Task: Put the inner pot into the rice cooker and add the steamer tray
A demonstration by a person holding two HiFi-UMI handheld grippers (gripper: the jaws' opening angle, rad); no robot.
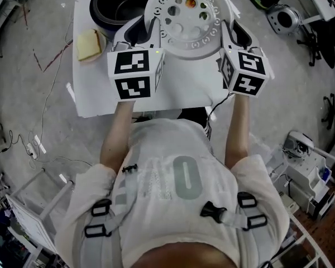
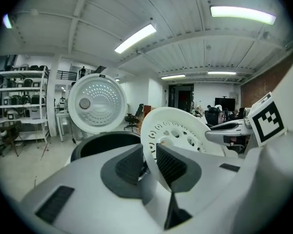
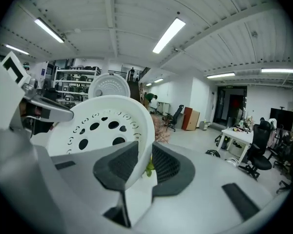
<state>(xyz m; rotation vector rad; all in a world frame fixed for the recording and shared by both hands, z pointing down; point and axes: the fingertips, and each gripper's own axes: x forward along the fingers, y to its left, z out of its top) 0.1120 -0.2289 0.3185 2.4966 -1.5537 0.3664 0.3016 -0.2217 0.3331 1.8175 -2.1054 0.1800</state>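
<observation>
Tabletop, white and rectangular, stood on a grey floor strewn with thin cables. At its far left corner sat the rice cooker, its dark inside showing and its round lid standing open. Near it, at the left edge, a yellow-and-white piece lay in a small dish.

Just right of the cooker, the white perforated steamer tray was held up between 2 grippers. The left gripper had its jaws narrow, clamped on the tray's left rim, with the rim pinched between the ribbed pads. The right gripper gripped the opposite rim in the same narrow way, with the tray wall between its pads.

Around them lay a large workshop: a white ribbed ceiling with long light strips, metal shelves at the left, a brick wall, and black office chairs by desks on the right.
</observation>
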